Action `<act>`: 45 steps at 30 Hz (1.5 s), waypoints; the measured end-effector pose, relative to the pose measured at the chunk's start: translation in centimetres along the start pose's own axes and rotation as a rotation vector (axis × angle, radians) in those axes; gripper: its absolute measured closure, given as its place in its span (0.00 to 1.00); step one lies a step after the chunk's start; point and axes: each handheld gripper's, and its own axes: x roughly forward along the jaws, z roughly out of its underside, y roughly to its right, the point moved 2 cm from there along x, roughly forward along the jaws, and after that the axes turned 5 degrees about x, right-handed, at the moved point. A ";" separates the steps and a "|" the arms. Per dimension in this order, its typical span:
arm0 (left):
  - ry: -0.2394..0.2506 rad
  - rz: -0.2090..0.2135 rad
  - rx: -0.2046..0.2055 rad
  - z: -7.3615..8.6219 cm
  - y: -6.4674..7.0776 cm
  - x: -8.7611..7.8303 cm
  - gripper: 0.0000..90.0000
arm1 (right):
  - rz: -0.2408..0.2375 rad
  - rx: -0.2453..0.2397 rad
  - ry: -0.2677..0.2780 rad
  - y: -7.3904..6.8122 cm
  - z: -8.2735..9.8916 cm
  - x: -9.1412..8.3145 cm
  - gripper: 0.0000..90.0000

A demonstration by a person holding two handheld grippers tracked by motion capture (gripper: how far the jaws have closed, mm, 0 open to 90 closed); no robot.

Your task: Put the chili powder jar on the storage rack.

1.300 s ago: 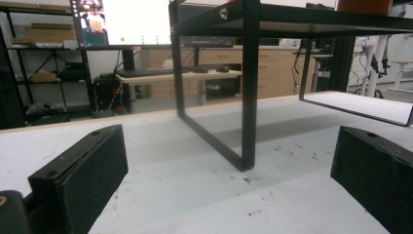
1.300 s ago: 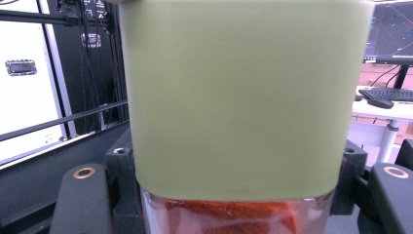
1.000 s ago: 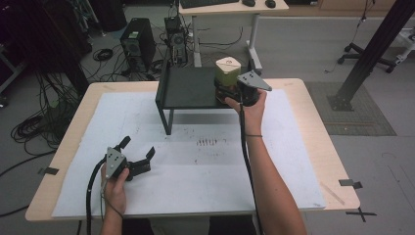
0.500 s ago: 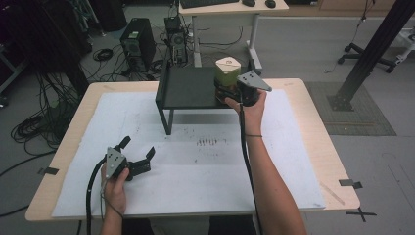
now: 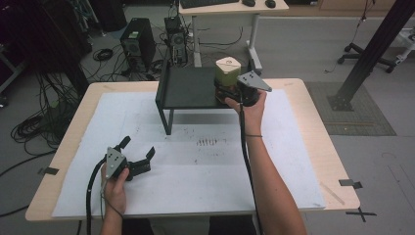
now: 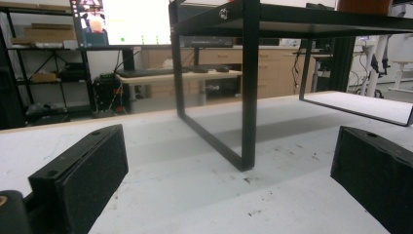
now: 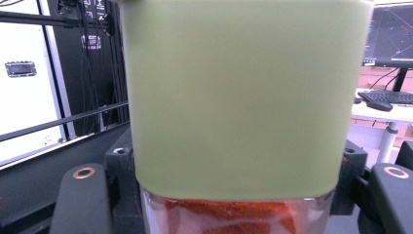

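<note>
While the right gripper [image 5: 226, 93] is clamping the jar [image 5: 228, 73] at the right end of the black shelf [image 5: 188, 88], I am logging the placing step as the one in hand: the jar, clear-walled with a pale green lid [image 7: 243, 92] and something red-orange inside, is sitting at or just over the shelf's top surface, though I am unable to tell whether its base is bearing on the shelf. In the right gripper view, I am seeing the jaws pressing in on the glass just under the lid, one at each side, so I am recording this tool as clenched on the jar. Item two, the left gripper [image 5: 142, 155]: I am holding it low over the white sheet [image 5: 205, 186] covering the table [image 5: 313, 122], well apart from the shelf, jaws spread wide with nothing between the pads [image 6: 87, 175]; its own view is looking under the shelf past the near leg [image 6: 249, 87]. I am judging the next move as calling for a settled base first, the jar being brought fully upright and resting on the shelf away from its right edge, then a slow parting of the right jaws and a level pull back toward me so the pads are not dragging the jar. The tall lid is making a tip the likeliest fault, in my estimate.
</note>
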 end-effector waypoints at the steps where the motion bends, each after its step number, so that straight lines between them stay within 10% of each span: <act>1: 0.001 0.000 0.000 0.0 0.0 0.0 0.00 | 0.000 0.000 0.000 0.0 0.0 0.0 0.33; 25: -0.001 0.001 0.002 0.0 0.0 0.0 0.00 | -0.009 0.035 0.033 -0.1 0.1 0.3 0.00; 45: 0.000 0.000 0.001 0.0 0.0 0.0 0.00 | 0.013 0.023 0.045 -0.6 0.2 -2.6 0.00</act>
